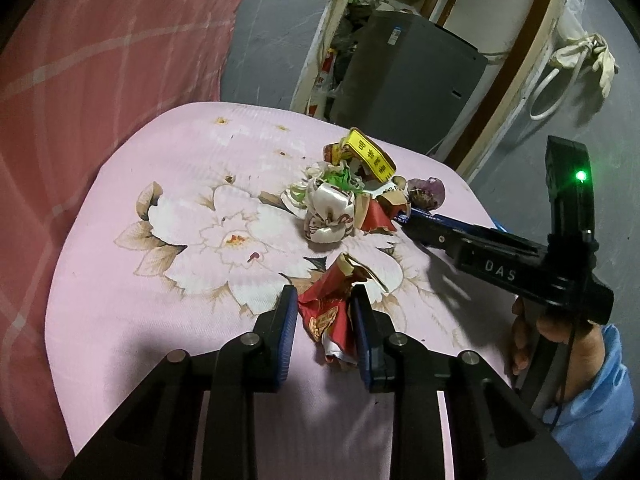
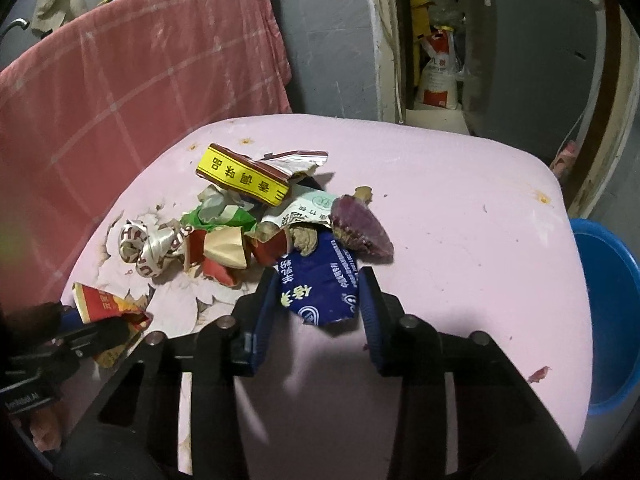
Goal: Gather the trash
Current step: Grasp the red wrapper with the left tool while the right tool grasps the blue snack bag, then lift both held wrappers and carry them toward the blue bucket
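The left hand-held gripper (image 1: 325, 312) holds a red wrapper (image 1: 328, 312) on the pink bench (image 1: 160, 280). The right hand-held gripper (image 2: 318, 296), jaws wide, straddles a blue wrapper (image 2: 320, 284) beside the trash pile (image 2: 240, 220).

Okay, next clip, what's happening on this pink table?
A person with a handheld gripper in each hand is collecting litter from a pink flowered tablecloth. The left gripper straddles a crumpled red wrapper; the right gripper straddles a blue wrapper at the edge of the trash pile. A blue tub sits beside the table.
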Demonstrator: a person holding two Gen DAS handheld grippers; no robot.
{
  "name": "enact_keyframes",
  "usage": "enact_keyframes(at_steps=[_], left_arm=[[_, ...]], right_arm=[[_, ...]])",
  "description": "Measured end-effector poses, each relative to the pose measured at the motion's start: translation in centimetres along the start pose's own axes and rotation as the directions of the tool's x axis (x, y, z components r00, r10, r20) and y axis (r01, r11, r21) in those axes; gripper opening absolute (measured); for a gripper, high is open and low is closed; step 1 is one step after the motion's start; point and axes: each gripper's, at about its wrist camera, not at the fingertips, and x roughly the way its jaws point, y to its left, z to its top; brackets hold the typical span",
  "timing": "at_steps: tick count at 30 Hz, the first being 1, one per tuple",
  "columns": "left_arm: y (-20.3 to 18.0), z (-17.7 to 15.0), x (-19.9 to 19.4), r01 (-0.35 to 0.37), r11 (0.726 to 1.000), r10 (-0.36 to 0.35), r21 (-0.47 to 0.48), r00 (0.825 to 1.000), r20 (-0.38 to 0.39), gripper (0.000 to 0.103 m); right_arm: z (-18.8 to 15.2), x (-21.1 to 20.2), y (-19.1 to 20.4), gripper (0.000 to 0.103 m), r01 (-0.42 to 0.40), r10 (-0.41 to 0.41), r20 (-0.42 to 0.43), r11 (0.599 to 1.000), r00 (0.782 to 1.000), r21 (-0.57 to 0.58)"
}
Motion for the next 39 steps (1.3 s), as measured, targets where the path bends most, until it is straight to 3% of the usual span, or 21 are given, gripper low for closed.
enact_keyframes(at_steps=[12, 23, 31, 34, 39], left_arm=[[-1.0, -0.8, -0.5, 0.013, 1.0, -0.013, 0.007, 1.0, -0.002, 0.022], [-2.8, -1.7, -1.5, 0.038, 0.999, -0.038, 0.011, 0.999, -0.003, 0.022], [-3.7, -2.5, -2.4, 0.048, 0.999, -0.048, 0.008, 0.999, 0.005, 0.022], [-3.7, -2.9, -2.7, 0.044, 0.999, -0.044, 0.005, 0.999, 0.009, 0.022], [-3.1, -2.9, -3.1, 0.029, 1.0, -0.029, -0.009, 0.999, 0.014, 0.022]], right_arm=[[-3.4, -4.5, 0.1, 0.038, 0.015, -0.015, 0.017, 1.0, 1.0, 0.003], [-6.5, -9.8, 1.6, 0.038, 0.167, -0.162, 0.071, 0.984, 0.984, -0.065], [-7.5, -11.3, 4.5, 0.037, 0.314, -0.286, 0.148, 0.919, 0.947, -0.237], [-7.6, -11.1, 5.0, 0.037, 0.316, -0.283, 0.154, 0.912, 0.947, -0.261], [-7.8, -10.9, 4.9, 0.037, 0.271, -0.242, 0.148, 0.937, 0.959, -0.223]])
